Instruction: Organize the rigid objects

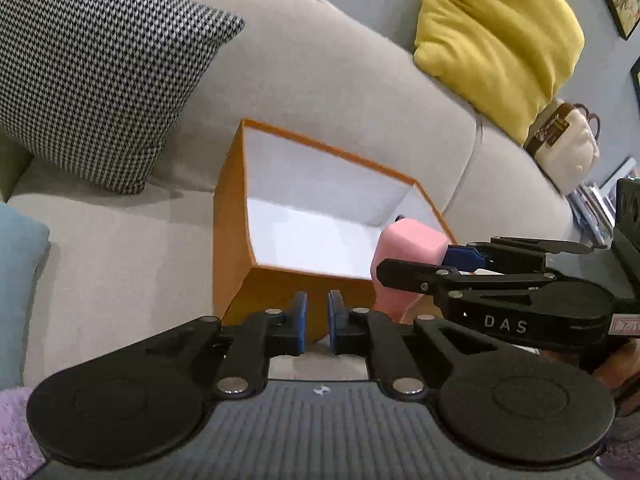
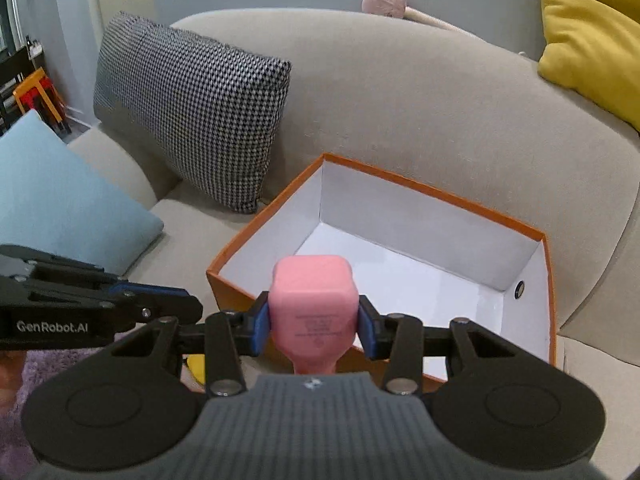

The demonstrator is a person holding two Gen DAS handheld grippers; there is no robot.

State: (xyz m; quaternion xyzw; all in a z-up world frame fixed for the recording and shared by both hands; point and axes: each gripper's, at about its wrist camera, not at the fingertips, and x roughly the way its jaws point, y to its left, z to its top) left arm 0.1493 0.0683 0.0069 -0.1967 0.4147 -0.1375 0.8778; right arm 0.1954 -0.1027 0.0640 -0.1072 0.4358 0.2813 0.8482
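An open orange box with a white inside stands on the beige sofa seat, and nothing shows in the part of it I can see. In the right wrist view my right gripper is shut on a pink object with a blocky head and a narrower neck, held just before the near rim of the box. The left wrist view shows the same pink object at the box's right corner, in the right gripper. My left gripper is shut with nothing between its blue pads, in front of the box's near wall.
A houndstooth cushion leans on the sofa back left of the box. A light blue cushion lies further left and a yellow cushion sits at the right. A pink-headed stick rests on the sofa back. A cream bag stands at the far right.
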